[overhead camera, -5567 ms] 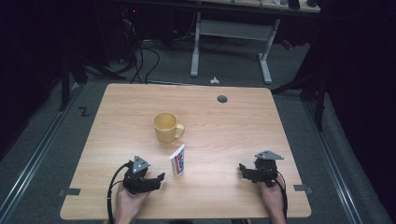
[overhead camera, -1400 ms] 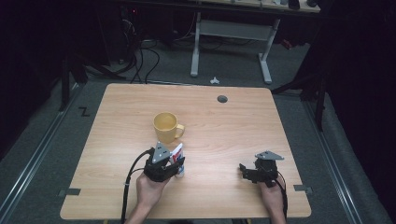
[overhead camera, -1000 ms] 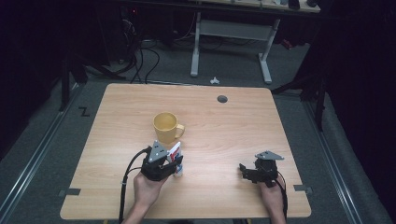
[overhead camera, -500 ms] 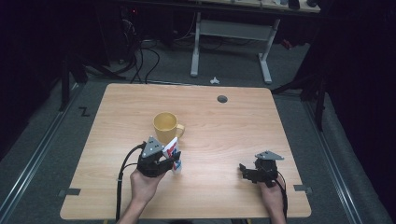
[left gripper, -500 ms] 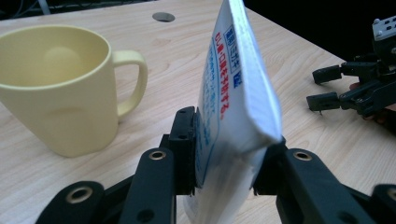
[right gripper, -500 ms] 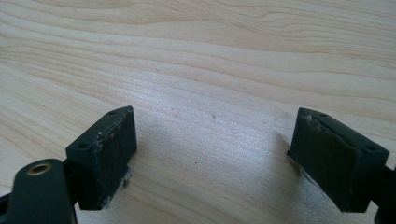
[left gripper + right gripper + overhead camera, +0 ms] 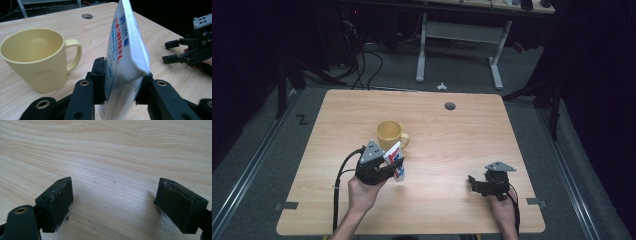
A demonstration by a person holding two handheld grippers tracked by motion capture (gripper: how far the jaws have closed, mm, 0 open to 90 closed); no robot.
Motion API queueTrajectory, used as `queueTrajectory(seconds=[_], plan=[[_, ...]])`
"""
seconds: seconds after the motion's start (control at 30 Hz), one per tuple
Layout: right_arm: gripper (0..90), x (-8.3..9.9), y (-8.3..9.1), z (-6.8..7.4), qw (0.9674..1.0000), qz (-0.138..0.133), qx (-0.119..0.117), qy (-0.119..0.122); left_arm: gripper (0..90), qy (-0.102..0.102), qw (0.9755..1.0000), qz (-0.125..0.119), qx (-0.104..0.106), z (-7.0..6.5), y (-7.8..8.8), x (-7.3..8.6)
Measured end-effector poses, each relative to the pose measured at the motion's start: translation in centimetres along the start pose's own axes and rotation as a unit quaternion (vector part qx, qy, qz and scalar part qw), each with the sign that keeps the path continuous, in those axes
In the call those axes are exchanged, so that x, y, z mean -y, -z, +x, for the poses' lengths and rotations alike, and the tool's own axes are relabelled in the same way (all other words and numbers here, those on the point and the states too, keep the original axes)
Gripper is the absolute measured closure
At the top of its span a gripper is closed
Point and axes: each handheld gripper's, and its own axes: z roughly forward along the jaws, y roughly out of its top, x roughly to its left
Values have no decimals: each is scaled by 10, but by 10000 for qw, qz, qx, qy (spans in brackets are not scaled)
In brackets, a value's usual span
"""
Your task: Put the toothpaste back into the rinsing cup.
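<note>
Surface: pale wooden table (image 7: 452,135) on a dark grey floor, with a round cable hole (image 7: 450,106) near its far edge.

Mug: yellow mug (image 7: 388,134) stands upright left of the table's middle, handle towards the right; in the left gripper view it sits left of the jaws and apart from them.

Left gripper: left gripper (image 7: 388,167) is held in the person's left hand (image 7: 362,192) near the front left of the table, just in front of the mug.

Tube: white toothpaste tube (image 7: 125,52) with red and blue print stands on end between the left gripper's jaws, its flat crimped end up and leaning slightly towards the mug.

Grip: the two black pads (image 7: 100,80) press on the tube's lower body from both sides, jaws closed on it; most of the tube rises above the pads, and its bottom end dips below them.

Tube's place: right beside the mug; whether its lower end touches the table I cannot tell.

Right gripper: right gripper (image 7: 473,183) rests low over the front right of the table, well apart from the tube, jaws spread wide with bare wood between them.
</note>
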Motion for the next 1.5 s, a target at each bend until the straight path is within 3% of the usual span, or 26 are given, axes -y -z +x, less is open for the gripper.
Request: queueTrajectory(seconds=[0.67,0.93,1.5], plan=[[145,0,0,0,10000,4,3,-5,678,-81,9999,-132,-24,13,12,-27],[145,0,0,0,10000,5,5,-2,678,46,9997,-226,-13,17,13,-29],[145,0,0,0,10000,1,-1,6,679,84,9992,-352,-162,27,17,-47]])
